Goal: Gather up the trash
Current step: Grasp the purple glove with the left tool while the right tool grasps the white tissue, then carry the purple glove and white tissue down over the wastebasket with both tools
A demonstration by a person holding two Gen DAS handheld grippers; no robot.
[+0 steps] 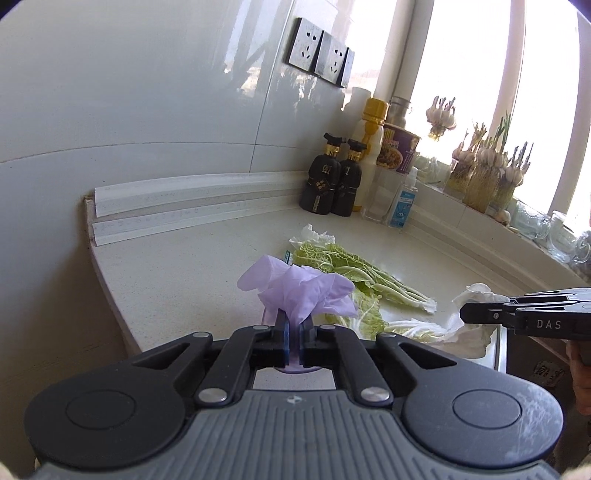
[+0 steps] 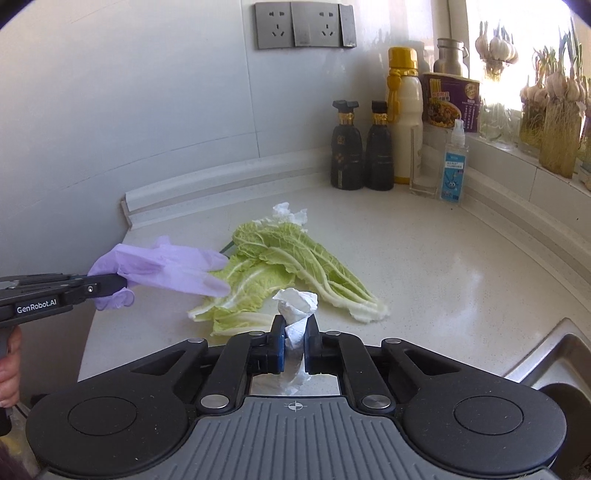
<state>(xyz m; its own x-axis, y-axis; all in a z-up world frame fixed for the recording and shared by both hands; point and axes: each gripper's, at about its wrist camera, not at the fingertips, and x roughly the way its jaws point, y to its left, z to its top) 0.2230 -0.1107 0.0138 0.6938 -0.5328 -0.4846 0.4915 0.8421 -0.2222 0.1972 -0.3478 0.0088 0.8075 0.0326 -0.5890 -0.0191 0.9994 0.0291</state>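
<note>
Both grippers hang tilted downward over a pale speckled countertop (image 2: 461, 266), each clamped on a piece of trash. The left gripper (image 1: 294, 325) has its jaws pinched tight on a crumpled purple disposable glove (image 1: 299, 291), which bunches up above the fingertips, clear of the counter. The right gripper (image 2: 295, 330) has its jaws closed narrowly on a wad of white tissue (image 2: 297, 306), part of it trailing down between the fingers.

Just beyond both grippers, green cabbage leaves (image 2: 291, 266) lie flat on the counter, with another scrap of white paper (image 2: 290, 214) at their far end.

The right wrist view alone shows the rim of a steel sink (image 2: 554, 354) at lower right, part of a hand on the left gripper's handle at the left edge, and the lettering "GenRobot.AI" on that gripper's side. The left wrist view shows the right gripper from its side, marked "DAS", and glass mugs on the windowsill.

Against the far wall stand two dark bottles (image 2: 360, 147) with gold collars, a white bottle with a yellow cap (image 2: 404, 110), a purple instant-noodle cup (image 2: 450, 99) and a small clear spray bottle (image 2: 454, 162) with a blue label; their print cannot be read. Wall sockets (image 2: 306, 26) sit above, and sprouting garlic (image 2: 554, 96) lines the bright window.
</note>
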